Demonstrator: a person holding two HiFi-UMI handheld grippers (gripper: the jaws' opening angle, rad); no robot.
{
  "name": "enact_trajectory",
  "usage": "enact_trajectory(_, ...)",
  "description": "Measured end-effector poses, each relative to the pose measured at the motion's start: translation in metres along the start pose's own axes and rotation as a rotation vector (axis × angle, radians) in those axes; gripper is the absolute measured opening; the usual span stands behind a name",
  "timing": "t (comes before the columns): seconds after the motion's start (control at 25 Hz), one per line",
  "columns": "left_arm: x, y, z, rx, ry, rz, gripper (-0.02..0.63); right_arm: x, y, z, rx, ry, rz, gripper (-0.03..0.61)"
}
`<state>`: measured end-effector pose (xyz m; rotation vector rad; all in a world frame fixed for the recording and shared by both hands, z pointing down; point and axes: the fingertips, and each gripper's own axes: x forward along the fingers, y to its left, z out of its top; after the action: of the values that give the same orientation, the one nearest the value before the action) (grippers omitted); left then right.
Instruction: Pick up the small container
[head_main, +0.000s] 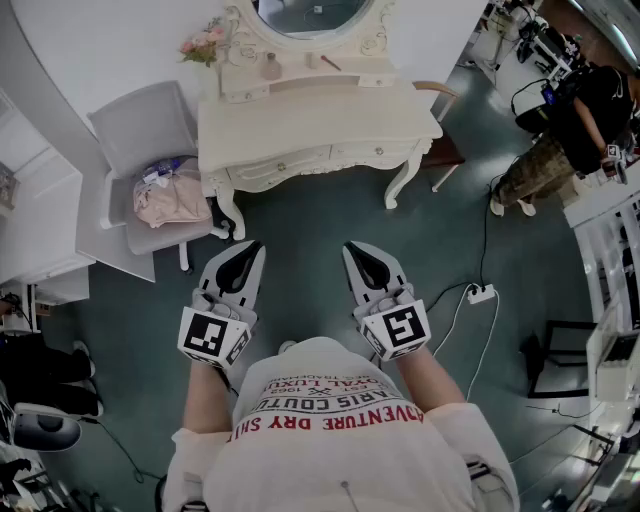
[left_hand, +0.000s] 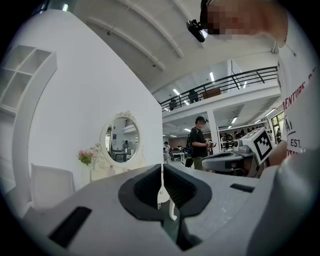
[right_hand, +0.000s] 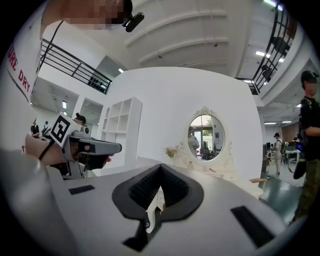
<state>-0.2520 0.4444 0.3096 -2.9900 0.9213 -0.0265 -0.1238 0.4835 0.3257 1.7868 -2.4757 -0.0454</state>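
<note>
Left tool (head_main: 249, 250) and right tool (head_main: 356, 251) are both shut and empty, well short of the far tabletop (head_main: 320, 118); the person should step in and open one before reaching the likely container (head_main: 271, 68).

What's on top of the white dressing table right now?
An oval mirror, pink flowers and a small container stand along the back of the dressing table. Its drawers are shut, so their contents are hidden.
</note>
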Motion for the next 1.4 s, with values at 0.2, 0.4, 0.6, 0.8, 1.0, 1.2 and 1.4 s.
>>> enact_trajectory(0.2, 0.002, -0.001, 0.0, 0.007, -0.005, -0.005, 0.017, 0.003, 0.0, 0.001, -0.012, -0.004, -0.003, -0.002)
enact_trajectory(0.4, -0.003, 0.004, -0.006, -0.009, 0.001, 0.006, 0.017, 0.005, 0.003, -0.004, -0.002, 0.003, 0.0, -0.002)
enact_trajectory(0.6, -0.014, 0.023, -0.016, -0.024, 0.01, 0.019, 0.017, 0.02, 0.011, -0.014, 0.023, 0.03, -0.025, -0.002)
enact_trajectory(0.8, -0.025, 0.051, -0.033, -0.038, 0.026, 0.028, 0.017, 0.042, 0.023, -0.022, 0.022, 0.033, -0.039, -0.002)
enact_trajectory(1.0, -0.027, 0.078, -0.045, -0.055, 0.045, 0.052, 0.017, 0.066, 0.026, -0.033, 0.034, 0.055, -0.042, -0.002)
enact_trajectory(1.2, 0.002, 0.097, -0.058, -0.061, 0.064, 0.062, 0.017, 0.097, 0.0, -0.043, 0.032, 0.063, -0.032, -0.002)
enact_trajectory(1.4, 0.06, 0.116, -0.062, -0.066, 0.053, 0.106, 0.017, 0.135, -0.049, -0.052, 0.022, 0.054, 0.014, -0.002)
